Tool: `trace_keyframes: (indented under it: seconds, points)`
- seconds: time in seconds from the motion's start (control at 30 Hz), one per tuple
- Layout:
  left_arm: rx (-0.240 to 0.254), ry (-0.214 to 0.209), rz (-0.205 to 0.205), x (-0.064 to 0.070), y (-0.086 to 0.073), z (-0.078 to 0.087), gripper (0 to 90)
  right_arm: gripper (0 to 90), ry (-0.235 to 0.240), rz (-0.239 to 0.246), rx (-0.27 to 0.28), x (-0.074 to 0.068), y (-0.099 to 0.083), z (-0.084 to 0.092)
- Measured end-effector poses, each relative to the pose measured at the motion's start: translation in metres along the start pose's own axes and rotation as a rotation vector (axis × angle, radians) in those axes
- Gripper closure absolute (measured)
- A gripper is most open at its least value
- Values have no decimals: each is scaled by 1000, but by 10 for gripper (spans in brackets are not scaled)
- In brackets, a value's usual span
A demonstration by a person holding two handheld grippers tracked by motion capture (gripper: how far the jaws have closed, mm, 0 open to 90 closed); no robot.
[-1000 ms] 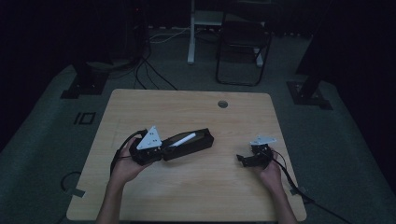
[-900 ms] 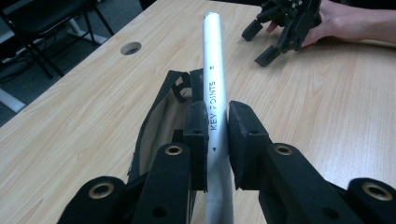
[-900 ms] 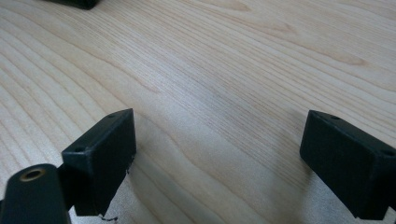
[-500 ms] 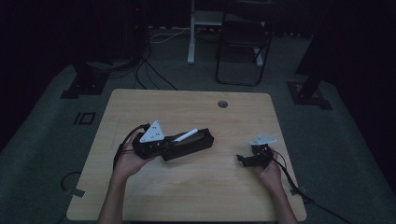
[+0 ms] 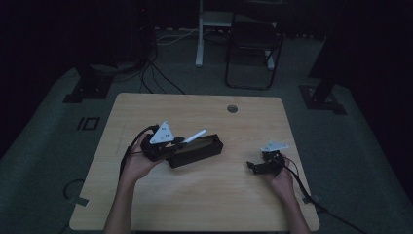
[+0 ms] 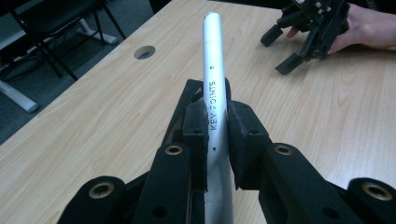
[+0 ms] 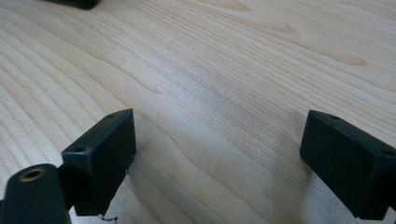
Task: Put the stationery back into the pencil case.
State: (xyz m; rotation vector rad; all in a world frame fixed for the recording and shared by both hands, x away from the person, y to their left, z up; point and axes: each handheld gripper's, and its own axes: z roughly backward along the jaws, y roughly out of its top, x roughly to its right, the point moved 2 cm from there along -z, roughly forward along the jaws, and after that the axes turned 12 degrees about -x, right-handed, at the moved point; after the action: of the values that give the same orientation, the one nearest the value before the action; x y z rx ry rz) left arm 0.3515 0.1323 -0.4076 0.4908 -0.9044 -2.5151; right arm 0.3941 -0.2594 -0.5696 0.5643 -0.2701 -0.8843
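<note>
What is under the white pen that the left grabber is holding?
Under the white pen sits a long black case, with the wooden table beneath. The left gripper squeezes the pen, so its jaws and the pen cover most of the case; what's inside is hidden.

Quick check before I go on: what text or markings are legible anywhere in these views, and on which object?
"KEY POINTS" on the white pen clamped in the left hand-held gripper, running along its barrel.
A small dark arrowhead sits below that wording; a tiny mark above it is too small to read.
No other text is legible.
</note>
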Motion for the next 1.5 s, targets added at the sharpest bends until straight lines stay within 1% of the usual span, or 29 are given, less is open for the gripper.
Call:
trace_keyframes:
  seconds: [0.23,0.27,0.43,0.77,1.03,1.13,1.5]
  points:
    - [3,1,1,-3,3,-2,785,107,0,1,-1,0,0,0]
    - [6,1,8,-4,4,-3,785,107,0,1,-1,0,0,0]
    - [11,2,15,-6,5,-4,785,107,0,1,-1,0,0,0]
    - [-16,1,10,-9,6,-13,785,107,1,2,0,0,0,0]
    - [-24,3,18,-13,4,-19,785,107,1,3,0,0,0,0]
    - [-26,8,29,-16,3,-23,785,107,1,3,0,0,0,0]
    - [-43,13,40,-21,0,-36,785,107,3,2,0,0,0,0]
